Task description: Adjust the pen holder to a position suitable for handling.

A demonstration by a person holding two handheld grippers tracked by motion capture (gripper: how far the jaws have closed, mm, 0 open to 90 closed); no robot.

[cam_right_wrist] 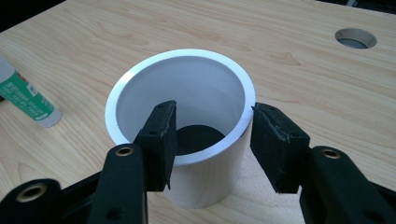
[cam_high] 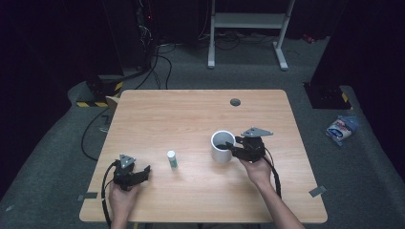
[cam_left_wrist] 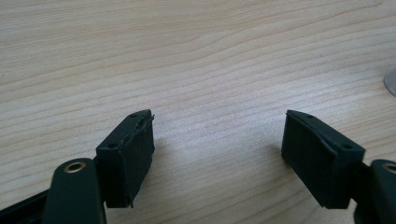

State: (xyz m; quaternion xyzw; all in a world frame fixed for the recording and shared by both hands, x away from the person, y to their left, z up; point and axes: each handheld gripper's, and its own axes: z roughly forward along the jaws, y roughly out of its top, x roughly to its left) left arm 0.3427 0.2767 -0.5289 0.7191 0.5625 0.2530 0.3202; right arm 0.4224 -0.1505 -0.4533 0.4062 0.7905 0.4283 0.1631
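A white cup (cam_high: 222, 148) stands upright right of the table's middle, with something dark at its bottom (cam_right_wrist: 198, 137). My right gripper (cam_high: 235, 150) reaches it from the right and straddles its near wall. In the right gripper view (cam_right_wrist: 214, 140) one pad hangs inside the cup (cam_right_wrist: 187, 84) and the other sits against the outside of the rim, with a wide gap between them. A small white tube with a green label (cam_high: 172, 159) (cam_right_wrist: 28, 95) lies to the left of the cup. My left gripper (cam_high: 133, 174) (cam_left_wrist: 217, 154) rests open over bare wood near the front left.
The wooden table (cam_high: 157, 114) has a round cable hole (cam_high: 235, 101) (cam_right_wrist: 356, 38) near its far edge. On the floor are cables (cam_high: 157, 67) at the back left, a white metal frame (cam_high: 248, 21) behind, and a plastic bag (cam_high: 341, 128) at the right.
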